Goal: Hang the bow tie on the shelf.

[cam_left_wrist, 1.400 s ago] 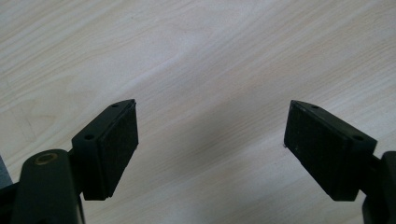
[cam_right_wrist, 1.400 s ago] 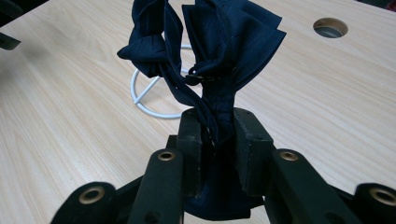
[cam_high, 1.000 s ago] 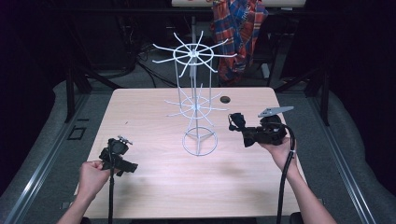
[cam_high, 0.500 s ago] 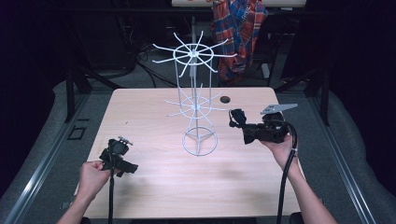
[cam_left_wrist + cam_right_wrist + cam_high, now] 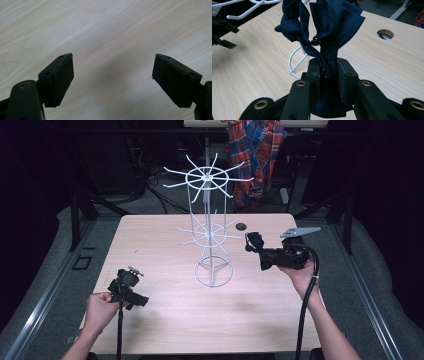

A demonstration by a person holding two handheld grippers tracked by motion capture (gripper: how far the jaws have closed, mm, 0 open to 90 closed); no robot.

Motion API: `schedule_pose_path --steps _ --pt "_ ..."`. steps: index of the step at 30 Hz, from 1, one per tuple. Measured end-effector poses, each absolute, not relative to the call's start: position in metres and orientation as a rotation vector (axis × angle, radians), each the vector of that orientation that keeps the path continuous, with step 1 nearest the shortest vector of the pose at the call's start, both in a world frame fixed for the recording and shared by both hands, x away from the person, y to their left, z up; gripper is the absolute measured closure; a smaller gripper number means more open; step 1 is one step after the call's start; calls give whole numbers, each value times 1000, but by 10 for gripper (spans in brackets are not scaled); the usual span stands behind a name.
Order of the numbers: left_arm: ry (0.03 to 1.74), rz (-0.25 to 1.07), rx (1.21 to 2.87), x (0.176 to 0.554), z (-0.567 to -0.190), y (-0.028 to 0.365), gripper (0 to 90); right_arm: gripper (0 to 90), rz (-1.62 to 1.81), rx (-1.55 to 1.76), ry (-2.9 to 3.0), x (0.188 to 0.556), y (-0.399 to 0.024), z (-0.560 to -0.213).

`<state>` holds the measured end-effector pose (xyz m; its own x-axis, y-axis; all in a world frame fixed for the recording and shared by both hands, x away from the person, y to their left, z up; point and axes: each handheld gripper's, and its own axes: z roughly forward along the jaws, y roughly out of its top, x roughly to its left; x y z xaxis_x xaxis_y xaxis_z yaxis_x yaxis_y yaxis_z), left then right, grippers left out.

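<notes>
Holding: right gripper (image 5: 328, 66) is clenched on a dark blue cloth (image 5: 332, 22); the bunched fabric rises out from between its jaws.
Cloth location: gripped at the right gripper's tips, carried clear above the table (image 5: 150, 245), with its loose folds fanning out just beyond the jaws.
Rack: white wire rack (image 5: 207, 235) stands just ahead of the right gripper; its base ring shows behind the cloth, and its hook arms lie up and off to the gripper's left.
Left gripper: (image 5: 112, 75) released, jaws standing apart with only bare table between them; it is held low over the table, well apart from the rack.
Change noted: very little. Against the earlier high views the right gripper has edged only slightly, staying close beside the rack's lower tier; the left has kept its place. The grip on the cloth is unchanged.
Assessment: the cloth is secured and positioned for hanging, but no hook carries it yet. The work appears paused at the approach, and the next move would need the fabric lifted onto an arm.
</notes>
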<state>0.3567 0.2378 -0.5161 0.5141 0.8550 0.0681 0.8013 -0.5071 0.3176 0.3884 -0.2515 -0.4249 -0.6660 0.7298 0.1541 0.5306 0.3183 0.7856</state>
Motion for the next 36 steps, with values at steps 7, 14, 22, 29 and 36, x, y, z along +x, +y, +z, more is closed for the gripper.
schedule_pose_path --steps 7,14,22,29,36 --pt "1402 319 2514 357 -516 238 178 734 1249 1177 2360 396 -248 -427" --pt "1398 323 2517 357 -516 237 178 733 1238 1192 2385 405 -241 -429" --pt "1397 320 2523 357 -517 237 178 732 1237 1185 2417 412 -228 -429" --pt "1395 319 2526 358 -517 237 178 731 1234 1180 2432 417 -220 -430" --pt "1395 318 2527 358 -518 237 178 730 1238 1161 2452 419 -212 -429"
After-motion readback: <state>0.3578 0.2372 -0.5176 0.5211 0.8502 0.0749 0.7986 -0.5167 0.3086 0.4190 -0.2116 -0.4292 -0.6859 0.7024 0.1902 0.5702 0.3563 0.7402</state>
